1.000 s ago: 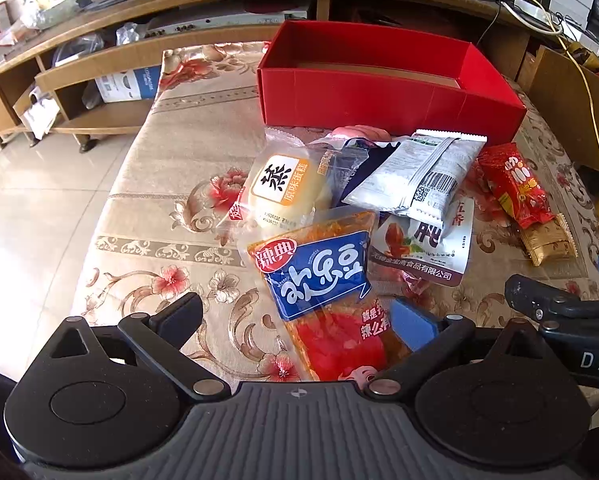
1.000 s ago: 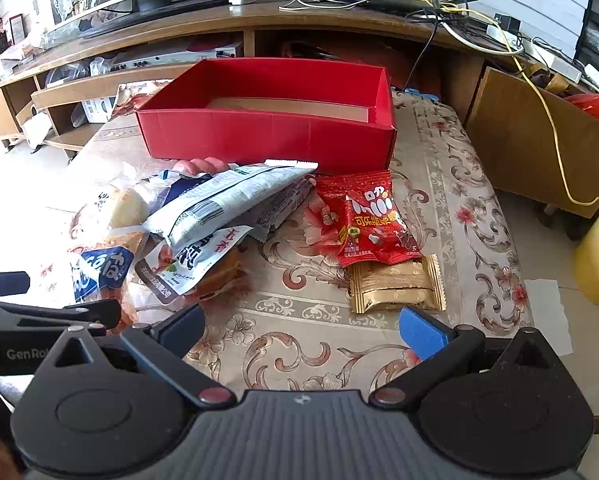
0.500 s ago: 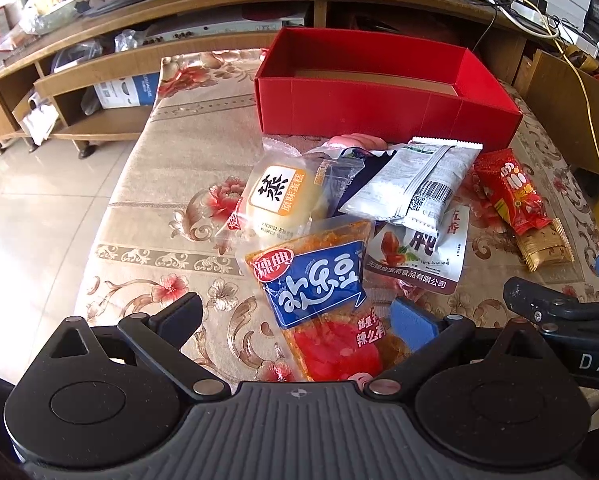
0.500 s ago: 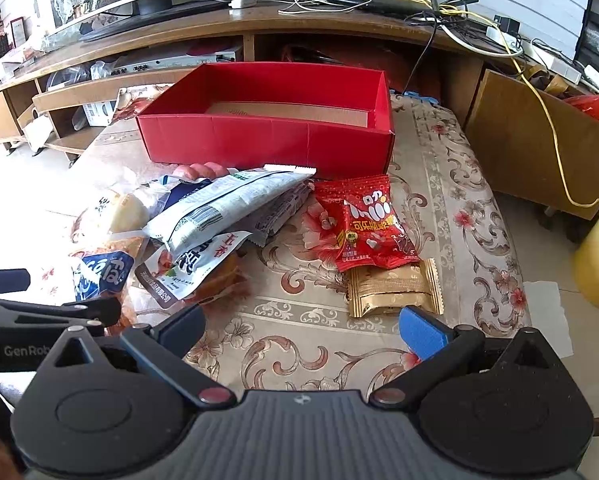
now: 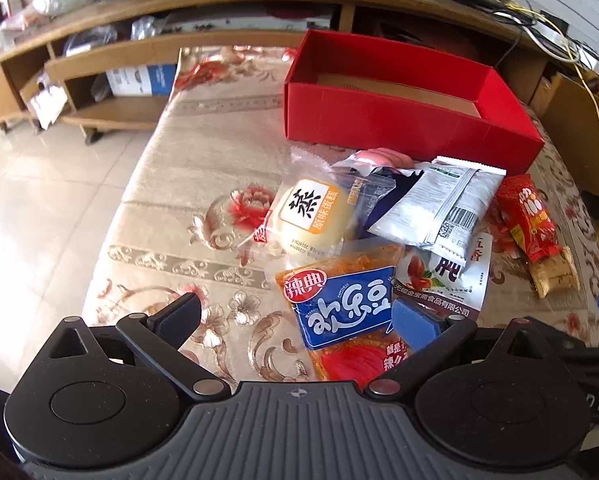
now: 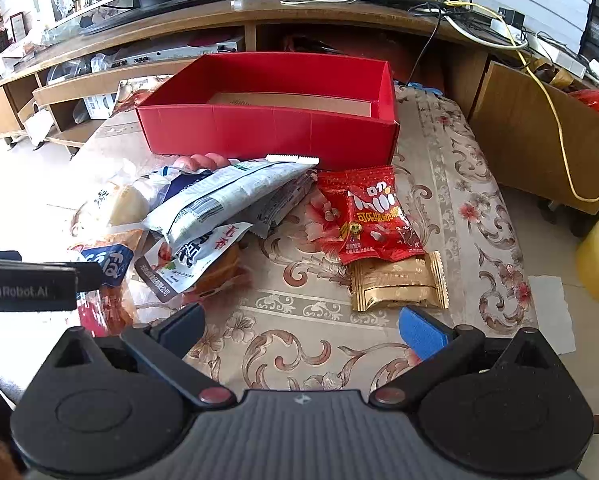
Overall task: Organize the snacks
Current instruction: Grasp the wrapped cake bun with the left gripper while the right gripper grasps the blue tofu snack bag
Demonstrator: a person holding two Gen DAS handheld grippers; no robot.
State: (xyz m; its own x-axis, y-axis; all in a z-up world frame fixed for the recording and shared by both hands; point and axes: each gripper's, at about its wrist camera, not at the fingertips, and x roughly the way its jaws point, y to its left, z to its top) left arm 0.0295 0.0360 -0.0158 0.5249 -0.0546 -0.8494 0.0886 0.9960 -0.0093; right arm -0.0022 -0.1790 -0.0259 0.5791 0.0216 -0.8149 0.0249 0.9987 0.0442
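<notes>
The left claw (image 5: 295, 314) has moved closer over the blue snack bag (image 5: 345, 308) on the table (image 5: 171, 184). Both claws are wide open. The red box (image 5: 403, 120) waits behind, empty.

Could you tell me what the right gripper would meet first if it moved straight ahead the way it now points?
Probably the gold wrapper, just ahead of the open right gripper; the red snack bag lies beyond it. Depth is uncertain.

Open right tool (image 6: 301, 326) above floral cloth (image 6: 451, 184), gold packet (image 6: 397, 282) ahead, red box (image 6: 267, 132) beyond
</notes>
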